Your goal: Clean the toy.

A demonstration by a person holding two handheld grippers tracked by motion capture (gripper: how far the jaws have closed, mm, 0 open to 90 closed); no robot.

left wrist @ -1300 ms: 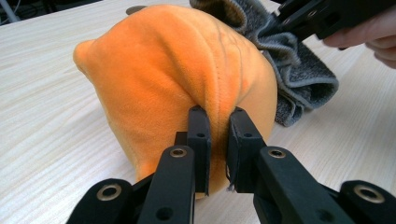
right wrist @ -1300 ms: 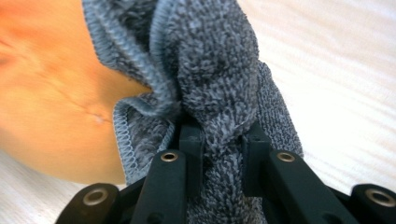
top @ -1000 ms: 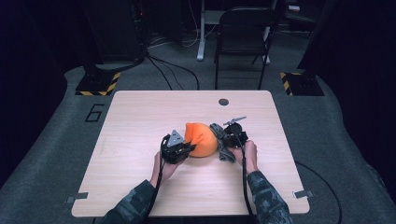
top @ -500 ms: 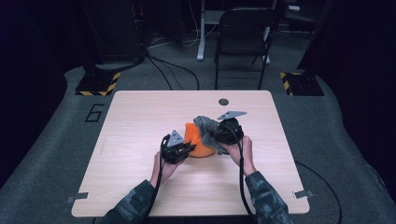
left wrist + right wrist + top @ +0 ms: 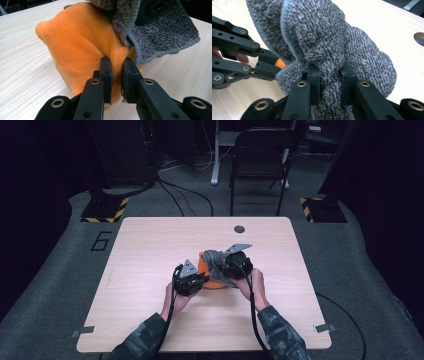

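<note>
Gripping two cloths at mid-table, one gripper on each.

Pale rectangular wooden table carries an orange plush cloth, bunched near its centre and resting on the surface. Grey looped-terry cloth with stitched edge drapes over the orange one's far side, raised off the wood. Left gripper: jaws nearly together, pinching a fold of the orange plush. Right gripper: jaws clamped on a gathered bunch of the grey terry. Small dark round hole sits in the tabletop near the far edge.
</note>
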